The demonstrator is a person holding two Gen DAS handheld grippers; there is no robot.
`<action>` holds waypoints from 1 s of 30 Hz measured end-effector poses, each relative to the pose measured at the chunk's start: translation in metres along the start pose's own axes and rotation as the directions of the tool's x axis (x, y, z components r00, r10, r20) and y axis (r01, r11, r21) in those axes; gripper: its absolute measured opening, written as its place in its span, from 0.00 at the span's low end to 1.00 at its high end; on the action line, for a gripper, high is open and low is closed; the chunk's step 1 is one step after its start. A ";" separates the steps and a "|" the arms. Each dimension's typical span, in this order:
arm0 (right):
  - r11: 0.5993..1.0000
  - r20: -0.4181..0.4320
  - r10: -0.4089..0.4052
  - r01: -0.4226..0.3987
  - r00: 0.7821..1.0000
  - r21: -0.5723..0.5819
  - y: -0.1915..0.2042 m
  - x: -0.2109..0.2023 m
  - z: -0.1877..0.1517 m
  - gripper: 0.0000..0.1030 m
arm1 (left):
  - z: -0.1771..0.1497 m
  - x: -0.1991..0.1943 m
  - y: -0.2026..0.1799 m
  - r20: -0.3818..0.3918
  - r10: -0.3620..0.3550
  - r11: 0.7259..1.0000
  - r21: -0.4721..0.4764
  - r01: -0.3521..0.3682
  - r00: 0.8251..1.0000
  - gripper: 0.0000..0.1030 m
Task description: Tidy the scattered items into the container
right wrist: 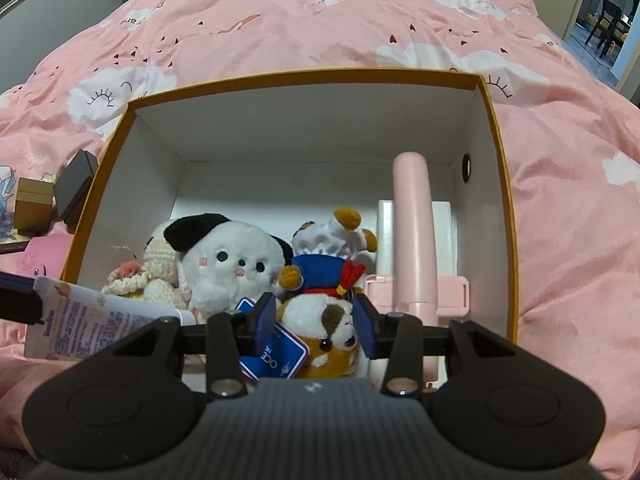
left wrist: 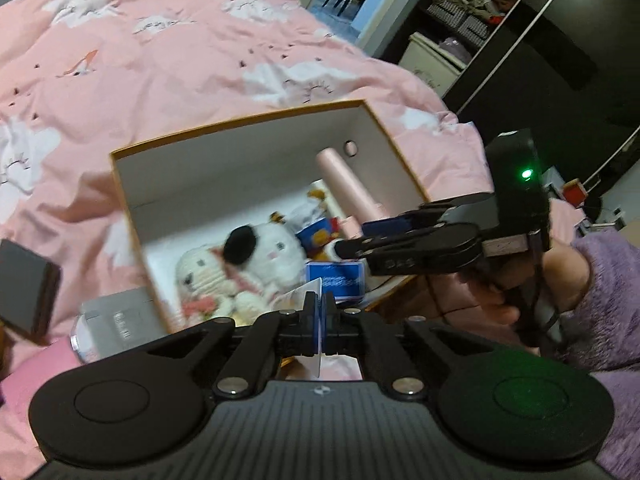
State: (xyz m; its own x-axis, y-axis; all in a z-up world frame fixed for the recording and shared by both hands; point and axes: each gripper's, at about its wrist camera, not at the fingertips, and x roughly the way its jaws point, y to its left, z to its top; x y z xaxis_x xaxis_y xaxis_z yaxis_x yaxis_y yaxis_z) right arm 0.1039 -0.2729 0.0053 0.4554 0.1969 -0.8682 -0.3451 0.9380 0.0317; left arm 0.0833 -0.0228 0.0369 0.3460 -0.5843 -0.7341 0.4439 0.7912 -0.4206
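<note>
An orange-rimmed cardboard box (right wrist: 500, 128) with white inside stands on the pink bed; it also shows in the left wrist view (left wrist: 240, 120). Inside lie a black-and-white plush dog (right wrist: 228, 264), a crocheted doll (right wrist: 160, 272), a sailor plush (right wrist: 332, 256), a brown-and-white plush (right wrist: 324, 332) and a pink roller (right wrist: 412, 224). My left gripper (left wrist: 319, 312) is shut on the flat end of a Vaseline tube (right wrist: 92, 320), held at the box's near left edge. My right gripper (right wrist: 316, 320) is open and empty over the brown-and-white plush; it also shows in the left wrist view (left wrist: 356, 240).
Outside the box on the left lie a dark box (right wrist: 74, 188), a gold box (right wrist: 34, 204) and a pink item (right wrist: 44, 256). A grey box (left wrist: 116, 324) lies by the container's near corner. A dark wardrobe (left wrist: 520, 40) stands right of the bed.
</note>
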 end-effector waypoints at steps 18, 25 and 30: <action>1.000 -0.005 0.002 -0.002 1.000 -0.007 0.002 0.001 0.003 0.44 | -0.013 0.027 0.016 -0.037 0.192 0.981 -0.010 -0.193 0.981 0.02; 0.999 -0.015 0.027 -0.027 1.000 -0.039 0.010 0.001 0.002 0.44 | -0.024 0.046 0.024 -0.126 0.342 0.939 0.019 -0.343 0.931 0.03; 0.995 -0.049 0.081 -0.083 0.996 -0.049 0.016 0.006 -0.001 0.37 | -0.022 0.032 0.019 -0.064 0.344 0.939 0.025 -0.343 0.937 0.09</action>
State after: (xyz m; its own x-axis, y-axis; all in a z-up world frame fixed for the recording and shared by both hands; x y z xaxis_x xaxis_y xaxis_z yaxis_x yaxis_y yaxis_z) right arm 0.1000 -0.2575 0.0001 0.3856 0.2580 -0.8859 -0.4214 0.9034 0.0797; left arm 0.0847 -0.0225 -0.0066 0.4239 -0.2636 -0.8665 0.3190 0.9389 -0.1296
